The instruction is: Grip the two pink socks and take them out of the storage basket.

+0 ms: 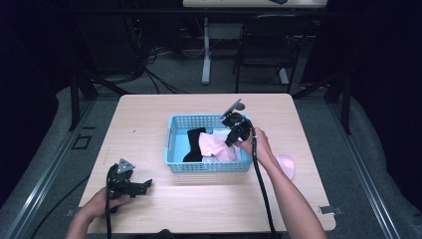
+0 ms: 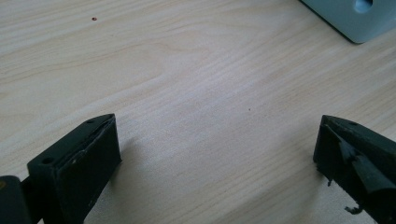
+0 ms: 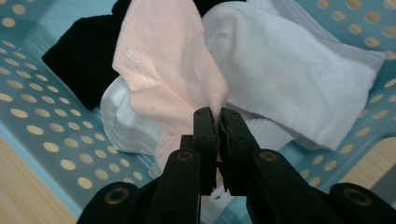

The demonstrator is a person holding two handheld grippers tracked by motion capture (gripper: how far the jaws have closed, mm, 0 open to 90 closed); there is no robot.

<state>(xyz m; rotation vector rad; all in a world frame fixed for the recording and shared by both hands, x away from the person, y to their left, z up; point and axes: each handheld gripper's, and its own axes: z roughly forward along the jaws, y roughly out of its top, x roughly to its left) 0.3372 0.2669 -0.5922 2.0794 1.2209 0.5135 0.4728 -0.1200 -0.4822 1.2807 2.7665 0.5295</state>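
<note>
Your right gripper (image 1: 230, 141) sits over the right half of the blue perforated basket (image 1: 172, 133), at the centre of the high view. In the right gripper view its jaws stand pressed together on a fold of the pink cloth (image 3: 163, 70), with the pinch point at the centre of that frame (image 3: 217, 122). The pink cloth rises from the jaws toward the upper left of the frame. It lies over a white cloth (image 3: 285, 79) at the right and beside a black cloth (image 3: 81, 58) at the upper left. All three rest inside the basket (image 3: 37, 112).

Your left gripper (image 1: 145, 187) sits at the lower left of the high view, low over the wooden table (image 1: 144, 114), well apart from the basket. In the left gripper view its jaws stand wide apart with nothing between them (image 2: 217, 149); bare table (image 2: 196, 84) shows in the gap. A corner of the basket (image 2: 355, 18) appears at the upper right of that frame.

A second pink item (image 1: 287, 164) lies on the table just right of the basket, partly hidden by your right forearm.
</note>
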